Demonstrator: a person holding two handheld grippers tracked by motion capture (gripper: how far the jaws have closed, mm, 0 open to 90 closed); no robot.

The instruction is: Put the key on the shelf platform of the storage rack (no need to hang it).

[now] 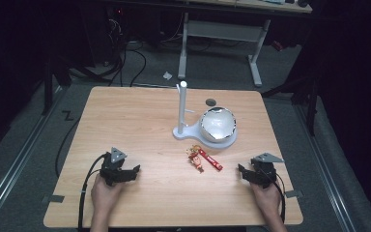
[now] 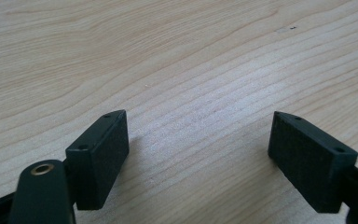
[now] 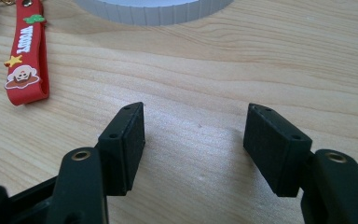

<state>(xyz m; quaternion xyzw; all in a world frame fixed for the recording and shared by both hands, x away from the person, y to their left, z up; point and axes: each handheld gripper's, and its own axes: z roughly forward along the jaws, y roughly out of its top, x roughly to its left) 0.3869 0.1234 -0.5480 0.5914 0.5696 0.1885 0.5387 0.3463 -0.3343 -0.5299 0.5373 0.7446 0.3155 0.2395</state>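
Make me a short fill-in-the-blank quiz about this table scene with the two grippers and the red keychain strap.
1. The red keychain strap lies on the ____ table.
2. The left gripper has its jaws ____, with nothing between them.
3. The strap lies nearer the ____ gripper.
4. The shiny bowl sits on a ____ stand with an upright post.

Missing words: wooden; open; right; white

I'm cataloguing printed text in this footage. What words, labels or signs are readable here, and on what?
"WOODY": white letters along the red strap of the keychain, seen in the right gripper view; read with some doubt, as they run sideways.
Below them the strap carries pictures, not text: a yellow star and a cartoon face; a green shape sits above.
In the high view the strap is too small to read.
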